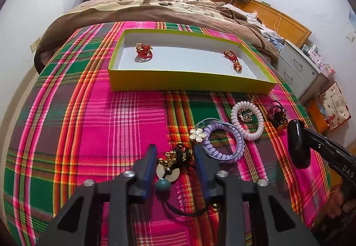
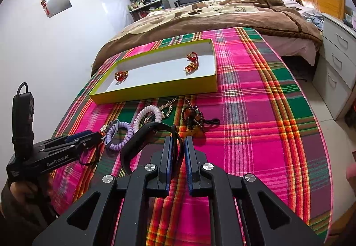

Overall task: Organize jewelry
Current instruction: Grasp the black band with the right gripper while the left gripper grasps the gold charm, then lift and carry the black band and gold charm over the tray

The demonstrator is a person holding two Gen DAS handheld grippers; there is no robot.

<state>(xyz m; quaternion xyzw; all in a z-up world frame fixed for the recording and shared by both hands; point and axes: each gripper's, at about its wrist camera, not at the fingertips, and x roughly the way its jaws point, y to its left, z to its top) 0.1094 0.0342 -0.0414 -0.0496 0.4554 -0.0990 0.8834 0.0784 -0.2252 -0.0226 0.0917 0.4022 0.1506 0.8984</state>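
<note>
My left gripper point(image 1: 174, 150) is open, its jaws on either side of a black cord charm point(image 1: 175, 158) with gold beads, a white disc and a teal bead, lying on the plaid cloth. My right gripper point(image 2: 178, 145) is shut on a black band point(image 2: 142, 139) and holds it above the cloth; the band also shows in the left wrist view point(image 1: 298, 143). The yellow-green tray point(image 1: 191, 83) point(image 2: 155, 90) holds two red-and-gold pieces point(image 1: 144, 51) point(image 1: 232, 60). A purple coil tie point(image 1: 222, 143), a flower clip point(image 1: 198, 134), a pale coil tie point(image 1: 247, 119) and dark beads point(image 1: 276, 113) lie loose.
The plaid cloth point(image 1: 89, 134) covers the foot of a bed, with a brown blanket point(image 1: 155, 10) behind the tray. White drawers point(image 2: 338, 63) stand to the right of the bed. A gold brooch point(image 1: 244, 113) lies inside the pale coil tie.
</note>
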